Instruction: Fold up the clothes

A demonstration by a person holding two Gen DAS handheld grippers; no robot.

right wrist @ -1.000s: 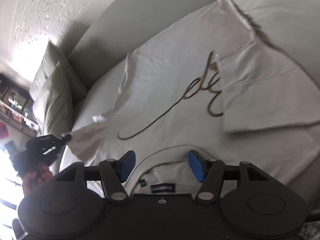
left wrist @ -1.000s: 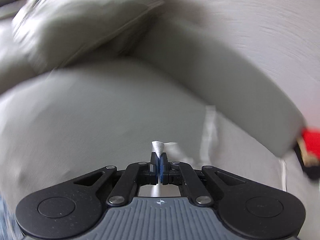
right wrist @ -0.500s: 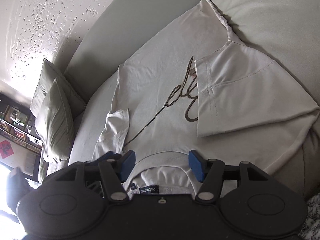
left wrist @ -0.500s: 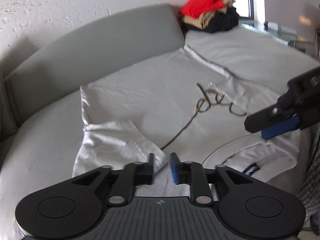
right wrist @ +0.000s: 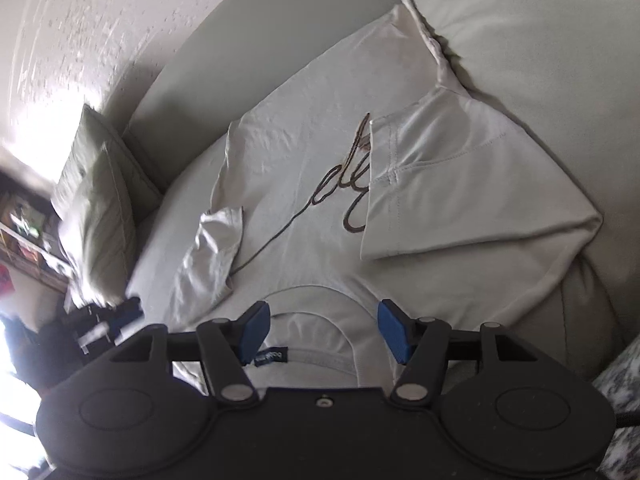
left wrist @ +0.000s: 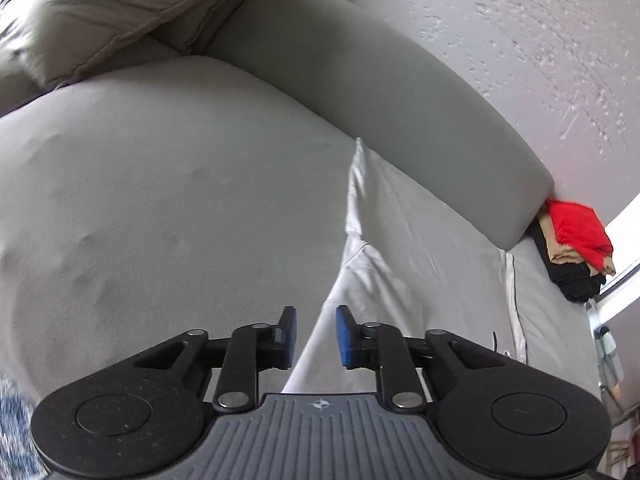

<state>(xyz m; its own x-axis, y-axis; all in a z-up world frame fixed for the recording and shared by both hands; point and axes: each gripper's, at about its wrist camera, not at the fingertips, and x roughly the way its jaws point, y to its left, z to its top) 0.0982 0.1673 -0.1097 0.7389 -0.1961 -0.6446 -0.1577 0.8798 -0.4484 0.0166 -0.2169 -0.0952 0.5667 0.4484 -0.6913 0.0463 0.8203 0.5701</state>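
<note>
My right hand-held gripper [right wrist: 323, 330] gapes wide and empty over the collar of the white T-shirt [right wrist: 320, 152], spread on the sofa [right wrist: 520, 40] ahead. My left hand-held gripper [left wrist: 316, 334], partly open, holds nothing; the shirt's edge lies just ahead.

Open seat cushion [left wrist: 168, 184]: a broad bare stretch is offered left of the white T-shirt [right wrist: 320, 152], unobstructed up to the backrest.
Backrest [left wrist: 380, 92]: passage is closed along the far edge of the seat.
Pillows [right wrist: 96, 208]: the far left corner is blocked, against the backrest.
Stack of clothes [left wrist: 576, 244]: the far right end beyond the backrest is occupied.
Left tool [left wrist: 313, 338]: jaws are parted, held over the shirt's left edge.
Right tool [right wrist: 324, 330]: jaws are spread wide above the collar [right wrist: 316, 320]; the shirt's middle is left clear between the folded sleeves.
</note>
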